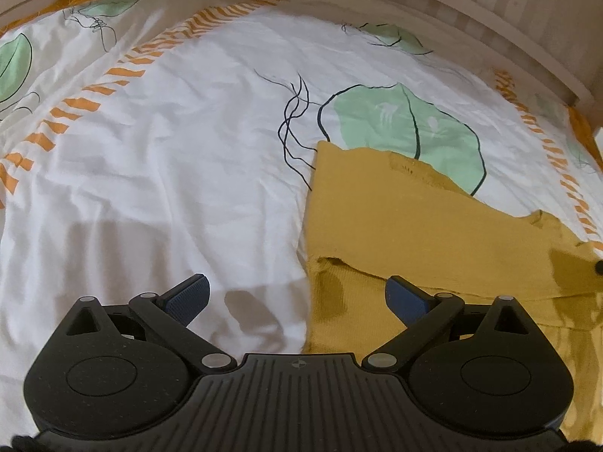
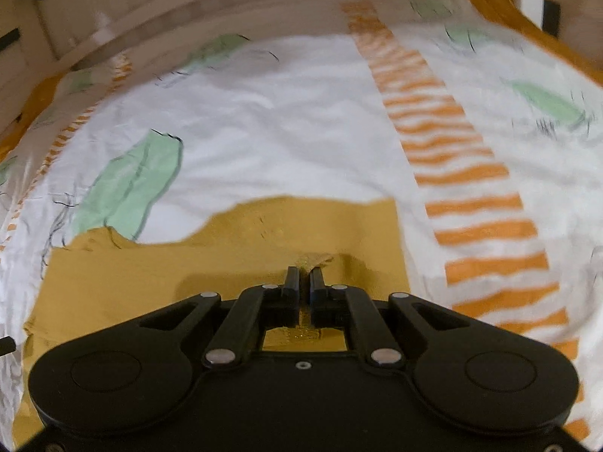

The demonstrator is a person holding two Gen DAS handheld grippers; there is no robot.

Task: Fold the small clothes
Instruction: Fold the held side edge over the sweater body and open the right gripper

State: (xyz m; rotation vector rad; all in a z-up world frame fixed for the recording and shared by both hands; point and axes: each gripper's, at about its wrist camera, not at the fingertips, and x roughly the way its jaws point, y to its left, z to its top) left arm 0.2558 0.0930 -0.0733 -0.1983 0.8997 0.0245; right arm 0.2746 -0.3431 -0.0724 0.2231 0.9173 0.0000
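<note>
Mustard garment (image 1: 407, 226) on the bed, right gripper (image 2: 304, 277) pinching it!

It lies flat on the white leaf-print bedsheet (image 1: 169, 158), at 4 o'clock in the left wrist view. Right jaws are clamped on a raised fold of its fabric. Left gripper (image 1: 297, 293) hovers at the garment's left edge, jaws spread wide, holding nothing.
</note>
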